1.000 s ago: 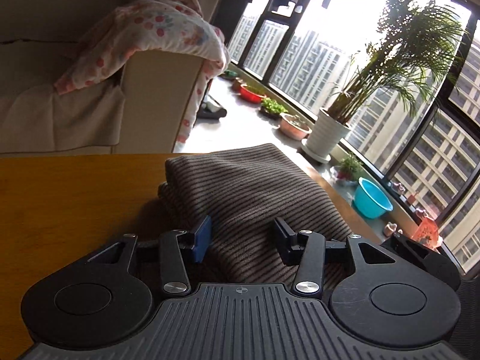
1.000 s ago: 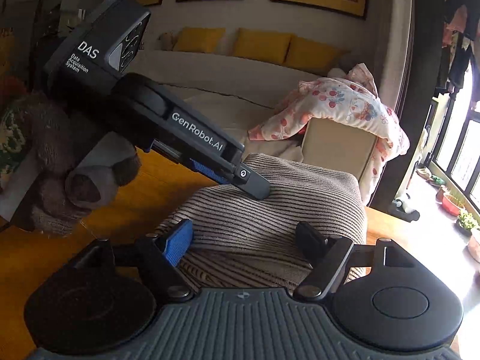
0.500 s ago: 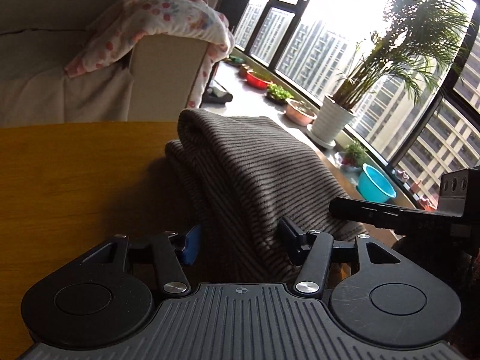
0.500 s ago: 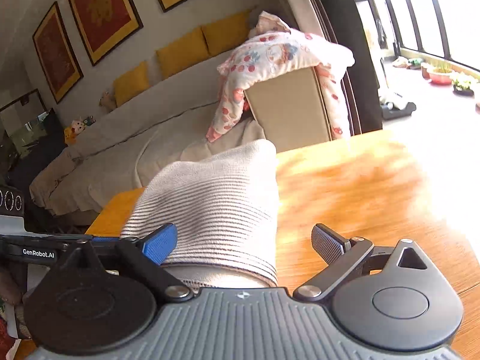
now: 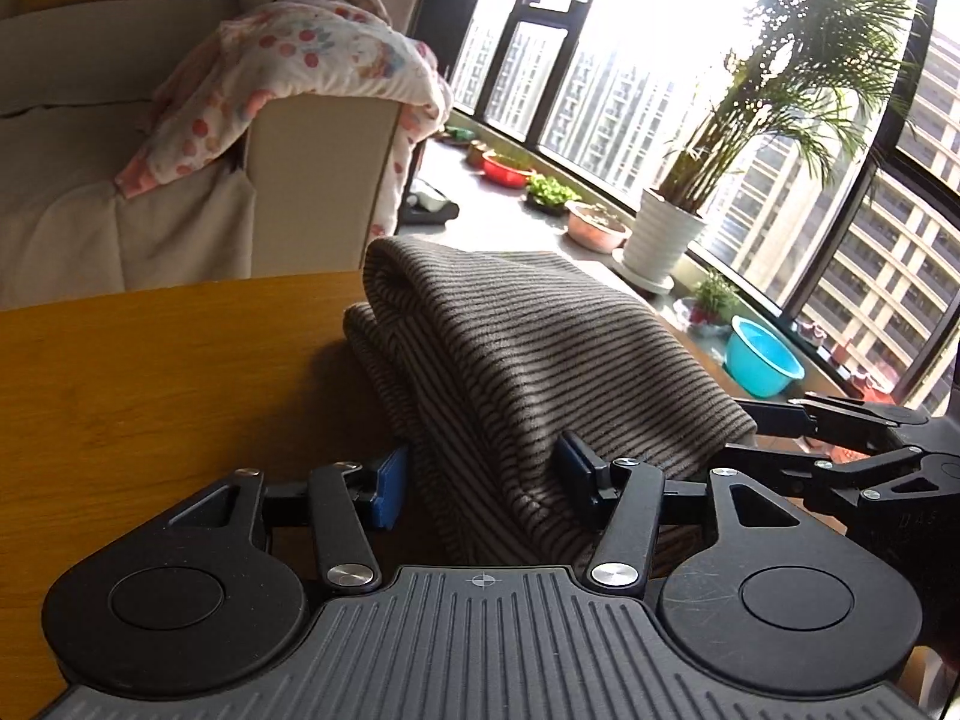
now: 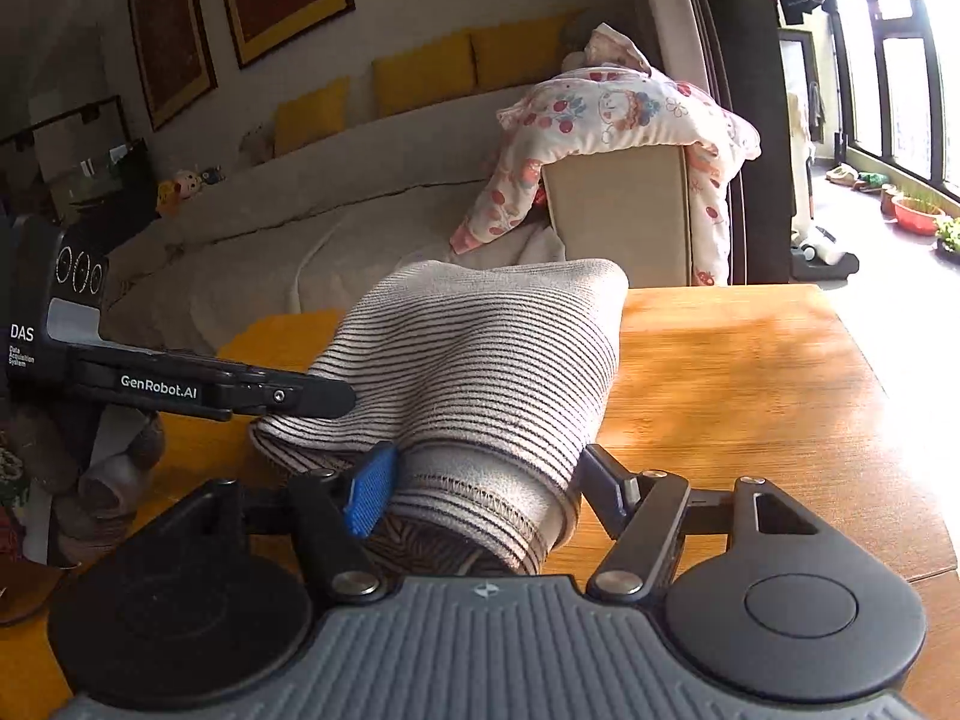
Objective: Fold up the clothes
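Observation:
A folded brown striped garment lies in a thick bundle on the wooden table. My left gripper is open, its fingers on either side of the bundle's near edge. The same garment shows in the right wrist view, hemmed edges toward me. My right gripper is open and straddles that end of the bundle. The left gripper's body reaches in from the left there; the right gripper's fingers show at the right of the left wrist view.
A beige sofa with a floral quilt over its arm stands beyond the table. Potted plants, bowls and a blue basin line the window ledge. The table's right edge is close.
Both grippers have shifted around the bundle; the right one swung from its far side to its hemmed end. The bundle now sits between both pairs of open fingers.

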`<state>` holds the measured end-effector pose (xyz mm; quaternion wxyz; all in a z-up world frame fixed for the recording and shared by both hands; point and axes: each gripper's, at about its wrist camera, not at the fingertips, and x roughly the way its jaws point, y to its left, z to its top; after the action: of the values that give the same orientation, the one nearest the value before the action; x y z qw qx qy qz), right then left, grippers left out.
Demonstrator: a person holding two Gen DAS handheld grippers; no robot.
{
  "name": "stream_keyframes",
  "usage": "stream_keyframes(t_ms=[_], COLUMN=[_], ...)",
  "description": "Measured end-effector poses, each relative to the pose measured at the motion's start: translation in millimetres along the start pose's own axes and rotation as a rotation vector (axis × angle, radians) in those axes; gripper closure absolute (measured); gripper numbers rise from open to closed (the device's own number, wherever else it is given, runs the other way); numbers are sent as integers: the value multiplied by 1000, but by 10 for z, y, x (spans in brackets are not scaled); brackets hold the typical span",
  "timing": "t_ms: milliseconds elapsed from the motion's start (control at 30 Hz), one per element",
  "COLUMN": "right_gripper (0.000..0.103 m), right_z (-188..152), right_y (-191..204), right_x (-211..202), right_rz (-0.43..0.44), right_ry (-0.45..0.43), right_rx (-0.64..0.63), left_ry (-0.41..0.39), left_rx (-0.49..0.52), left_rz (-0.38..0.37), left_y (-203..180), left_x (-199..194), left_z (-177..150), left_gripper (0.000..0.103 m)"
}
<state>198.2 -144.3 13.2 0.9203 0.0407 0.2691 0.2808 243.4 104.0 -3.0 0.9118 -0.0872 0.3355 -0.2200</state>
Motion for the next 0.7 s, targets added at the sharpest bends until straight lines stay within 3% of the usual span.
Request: stream_keyframes(t_ms=[133,400,600,700], right_gripper=[29,27,5,0], right_z=[114,-15,-65,-71], right_y=[12,-6,-32,-38], right_x=[-113,153,191,134], right_rz=[3,-131,-187,-186], right_ry=[-96,-34,14,43], right_rx=[26,8,20,43], left_ry=[-2,-8,-11,-20], left_rx=[2,30,9,-15], left_rz=[3,52,85,124], left_y=[-7,-65,-82,-122], left_x=[5,111,-54,-192], left_z=[7,110,-7,-68], left_gripper=[44,40,34,33])
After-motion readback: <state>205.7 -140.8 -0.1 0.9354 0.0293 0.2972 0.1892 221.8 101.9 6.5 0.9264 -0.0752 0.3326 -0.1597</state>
